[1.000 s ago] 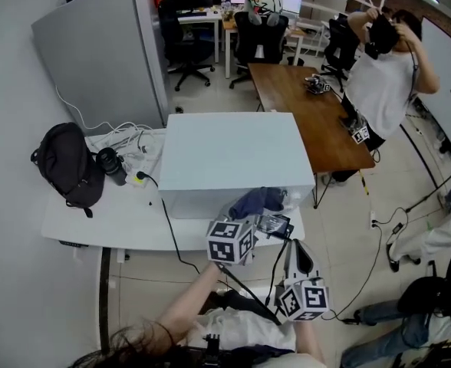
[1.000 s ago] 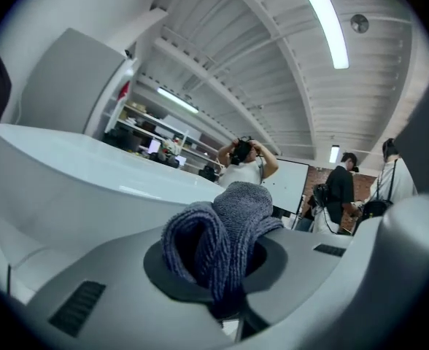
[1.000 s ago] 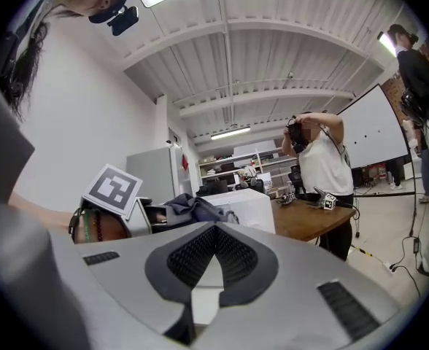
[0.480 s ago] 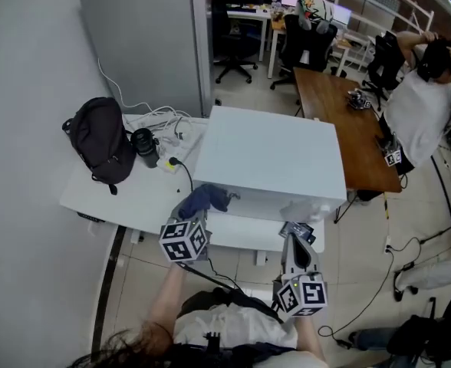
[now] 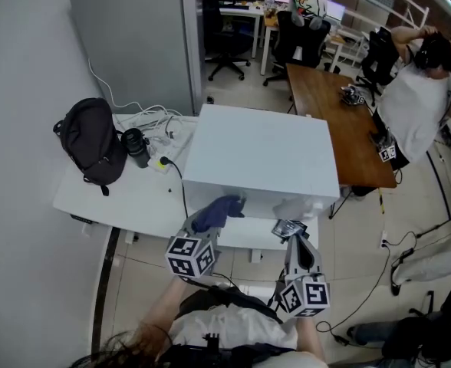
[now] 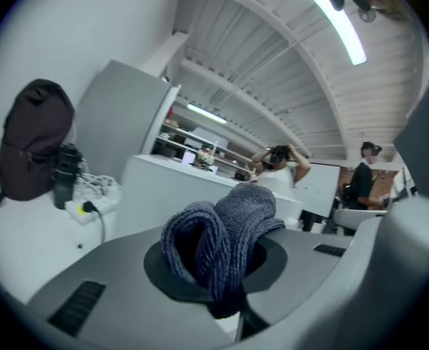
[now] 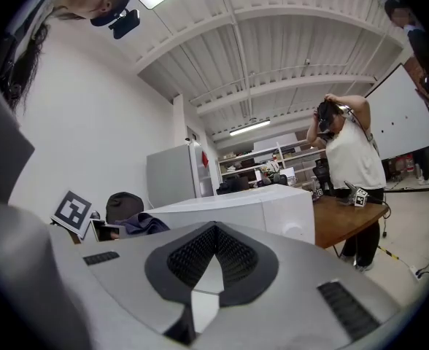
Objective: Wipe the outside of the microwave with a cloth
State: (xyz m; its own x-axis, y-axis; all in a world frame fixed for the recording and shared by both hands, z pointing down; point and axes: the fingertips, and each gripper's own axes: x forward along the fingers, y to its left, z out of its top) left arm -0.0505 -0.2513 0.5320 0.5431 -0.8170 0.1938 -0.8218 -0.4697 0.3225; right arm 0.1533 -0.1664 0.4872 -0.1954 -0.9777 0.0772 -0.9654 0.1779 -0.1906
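The white microwave stands on a white table; the left gripper view shows it as a pale box, and so does the right gripper view. My left gripper is shut on a dark blue cloth, held at the lower left of the microwave's front face. The bunched cloth fills the jaws in the left gripper view. My right gripper is below the front's right part, shut, with nothing in it. From there the cloth shows at the left.
A black backpack, a black flask and a power strip with cables lie left of the microwave. A grey cabinet stands behind. A wooden table and a person are at the right.
My left gripper carried the cloth leftwards along the microwave's front, from its right part to its left end, then slightly back right. The right gripper stayed low at the front right.
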